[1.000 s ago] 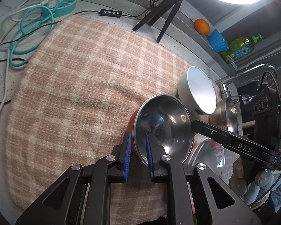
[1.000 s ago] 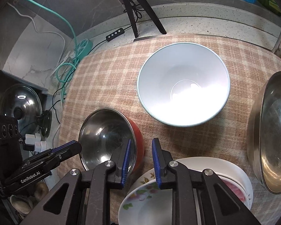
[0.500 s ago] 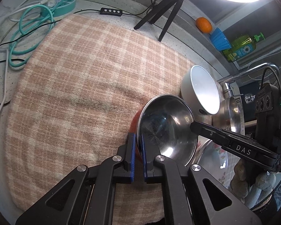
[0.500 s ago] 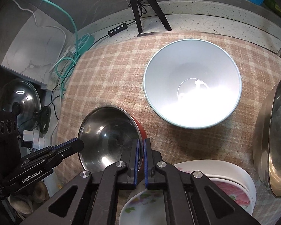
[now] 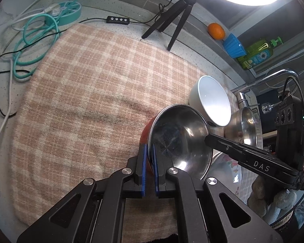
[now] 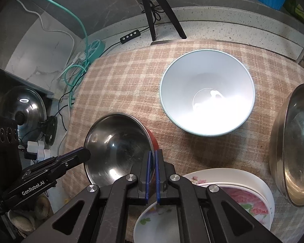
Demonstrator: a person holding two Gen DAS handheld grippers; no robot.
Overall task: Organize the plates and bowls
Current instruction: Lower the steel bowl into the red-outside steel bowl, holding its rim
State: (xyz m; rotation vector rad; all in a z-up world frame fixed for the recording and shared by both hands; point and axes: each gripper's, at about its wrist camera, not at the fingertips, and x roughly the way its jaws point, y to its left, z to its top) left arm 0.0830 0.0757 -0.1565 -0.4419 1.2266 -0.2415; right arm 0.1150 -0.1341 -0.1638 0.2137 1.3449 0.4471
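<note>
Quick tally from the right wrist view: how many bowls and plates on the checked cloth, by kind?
Steel bowls: 2, the red-sided bowl and a larger steel bowl
White bowls: 1
Plates: at least 2, a floral plate and a rose plate
Total: 5

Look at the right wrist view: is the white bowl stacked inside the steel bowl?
No, the white bowl sits alone on the cloth, apart from the steel bowl.

The checked cloth (image 5: 87,105) lies bare leftward; to the right the white bowl (image 6: 207,95), steel basin (image 6: 293,141) and, seemingly stacked, plates (image 6: 233,184) crowd together.
</note>
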